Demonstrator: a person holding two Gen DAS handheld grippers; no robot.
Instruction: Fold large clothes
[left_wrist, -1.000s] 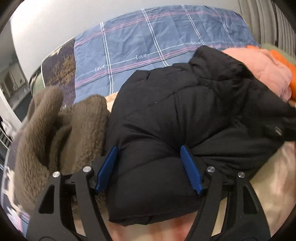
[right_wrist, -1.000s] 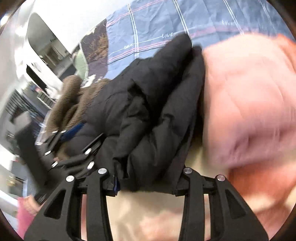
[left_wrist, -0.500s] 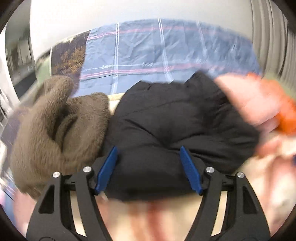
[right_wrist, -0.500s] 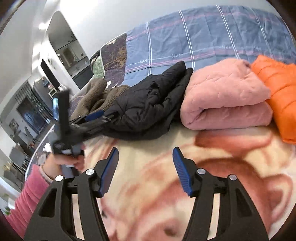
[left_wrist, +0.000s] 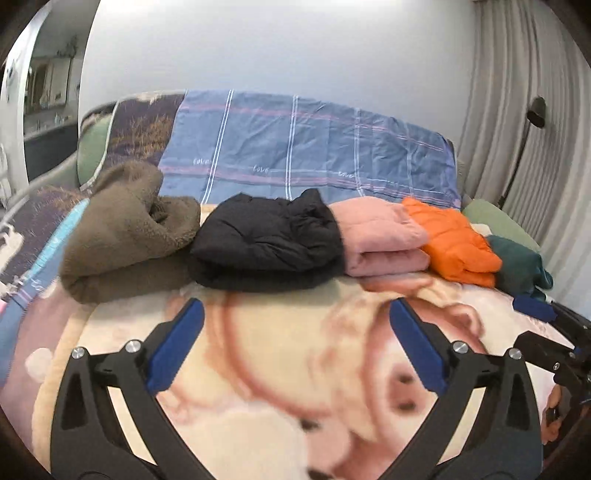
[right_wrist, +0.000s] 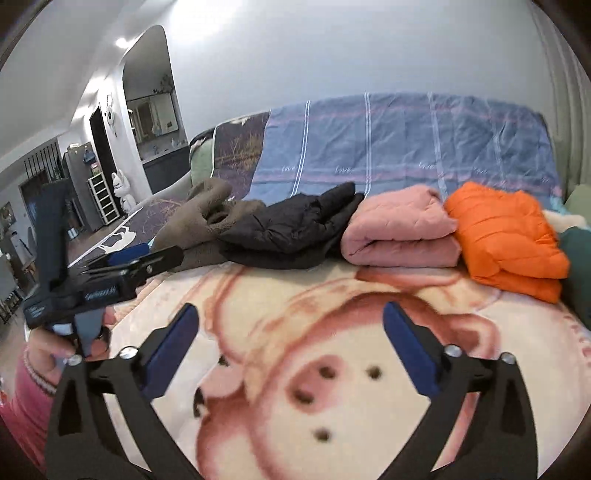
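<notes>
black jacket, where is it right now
The black jacket lies folded on the bed, mid-row in both views, between the brown fleece on its left and the pink jacket on its right, touching both.

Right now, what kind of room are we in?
Most likely a bedroom or living room at home. The folded black puffer jacket lies in a row of clothes on a pig-print fleece blanket, with a blue plaid sheet behind and a pleated grey curtain beside.
</notes>
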